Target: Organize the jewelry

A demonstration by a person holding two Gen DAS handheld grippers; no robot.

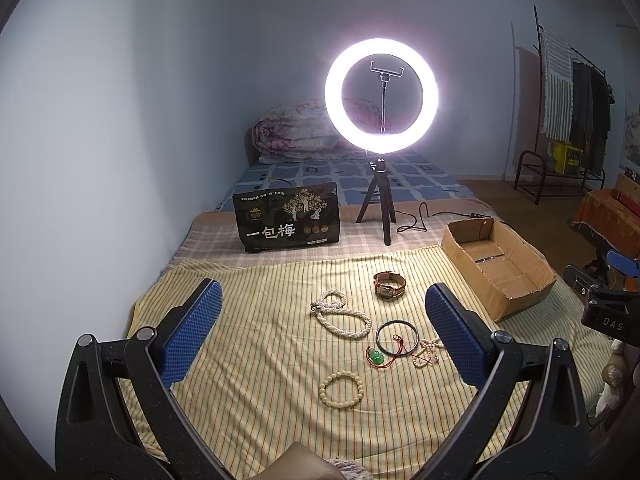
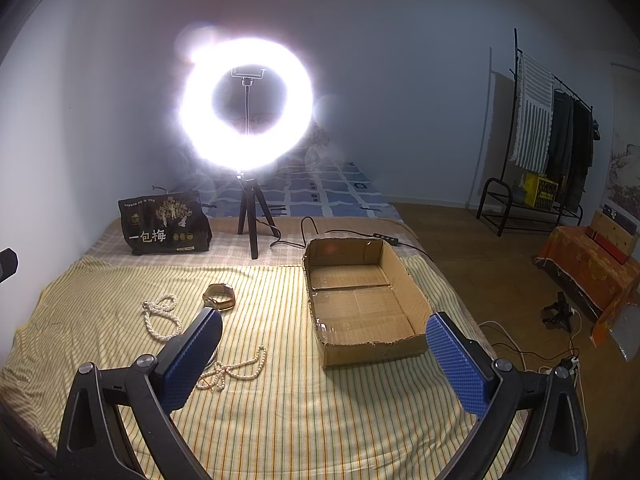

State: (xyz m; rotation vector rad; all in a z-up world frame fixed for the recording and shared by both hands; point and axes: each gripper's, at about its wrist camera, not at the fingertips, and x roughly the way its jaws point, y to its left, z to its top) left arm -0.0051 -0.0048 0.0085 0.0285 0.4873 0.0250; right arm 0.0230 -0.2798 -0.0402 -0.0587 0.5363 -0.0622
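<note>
We find the left hand-held gripper (image 1: 323, 312) and right hand-held gripper (image 2: 324, 340) both spread wide, holding nothing, above the striped sheet (image 1: 256, 360) on the bed. We count one watch (image 1: 389, 286), two pearl necklaces (image 1: 340, 314) (image 2: 234, 370), one bangle (image 1: 397, 337), one green pendant (image 1: 376, 357), one bead bracelet (image 1: 341, 390). One cardboard box (image 2: 360, 304) sits open at the sheet's right edge; bare sheet lies between it and the jewelry.

Both the left gripper (image 1: 323, 312) and the right gripper (image 2: 324, 344) carry blue, dimple-textured pads on black arms. Between the left fingers, a yellow sheet (image 1: 256, 344) with thin green and orange stripes holds a white pearl necklace (image 1: 340, 314), a brown-strapped watch (image 1: 389, 286), a dark green bangle (image 1: 397, 337) and a cream bead bracelet (image 1: 341, 391). Between the right fingers sits a plain brown cardboard box (image 2: 404, 276).
</note>
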